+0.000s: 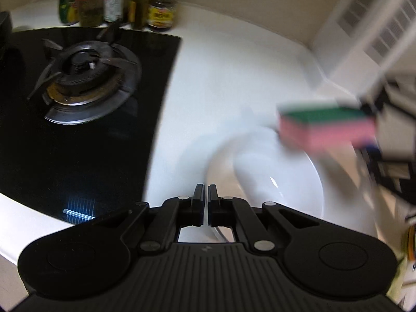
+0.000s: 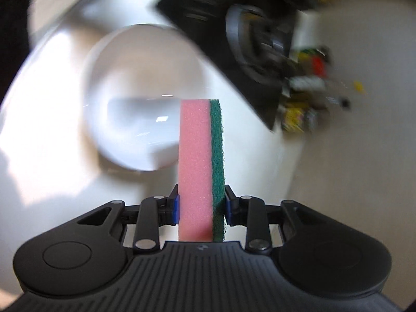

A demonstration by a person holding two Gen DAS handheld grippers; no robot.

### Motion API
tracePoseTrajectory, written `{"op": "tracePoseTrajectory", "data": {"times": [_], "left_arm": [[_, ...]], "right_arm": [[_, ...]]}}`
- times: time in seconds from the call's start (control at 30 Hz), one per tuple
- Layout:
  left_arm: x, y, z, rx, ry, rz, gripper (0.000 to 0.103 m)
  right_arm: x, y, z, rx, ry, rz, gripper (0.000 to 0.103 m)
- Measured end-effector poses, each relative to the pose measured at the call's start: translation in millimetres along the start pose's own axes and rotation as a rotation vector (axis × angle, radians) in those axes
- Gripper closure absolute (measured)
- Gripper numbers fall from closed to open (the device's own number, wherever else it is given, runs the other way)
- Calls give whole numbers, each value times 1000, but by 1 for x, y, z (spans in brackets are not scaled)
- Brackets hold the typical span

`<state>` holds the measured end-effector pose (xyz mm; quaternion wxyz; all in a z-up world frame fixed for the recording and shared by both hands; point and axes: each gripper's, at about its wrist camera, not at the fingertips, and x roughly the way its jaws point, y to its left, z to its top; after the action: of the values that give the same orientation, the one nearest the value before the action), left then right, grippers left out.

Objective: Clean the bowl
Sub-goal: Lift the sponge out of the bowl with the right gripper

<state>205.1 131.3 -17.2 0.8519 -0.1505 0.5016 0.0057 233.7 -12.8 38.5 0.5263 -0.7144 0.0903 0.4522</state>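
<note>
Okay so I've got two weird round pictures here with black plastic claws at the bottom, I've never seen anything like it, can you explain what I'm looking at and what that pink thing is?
Those claws are two hand-held grippers; a person carries one in each hand, and each has a wide-angle camera looking along its two fingers. In the left-hand camera's picture, the left gripper is closed on the rim of a white bowl on a white counter, beside a black gas stove with jars behind it. In the right-hand camera's picture, the right gripper clamps a pink sponge with a green scrubbing side, close to the bowl. Both pictures are blurred.
</note>
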Motion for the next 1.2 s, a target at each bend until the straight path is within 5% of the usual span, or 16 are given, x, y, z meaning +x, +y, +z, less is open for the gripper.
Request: {"op": "tracePoseTrajectory", "data": {"times": [0.23, 0.4, 0.67, 1.0, 1.2], "left_arm": [[15, -13, -16, 24, 20, -5, 103], [-18, -17, -16, 72, -113, 96, 103], [-9, 3, -12, -59, -10, 77, 103], [-12, 37, 7, -216, 101, -46, 103], [-2, 41, 24, -241, 175, -65, 103]], "right_arm": [[13, -26, 11, 53, -75, -14, 76], [23, -32, 21, 55, -98, -1, 76], [38, -30, 28, 67, -126, 43, 76], [46, -29, 18, 106, -143, 76, 76], [40, -27, 13, 134, -159, 75, 76]]}}
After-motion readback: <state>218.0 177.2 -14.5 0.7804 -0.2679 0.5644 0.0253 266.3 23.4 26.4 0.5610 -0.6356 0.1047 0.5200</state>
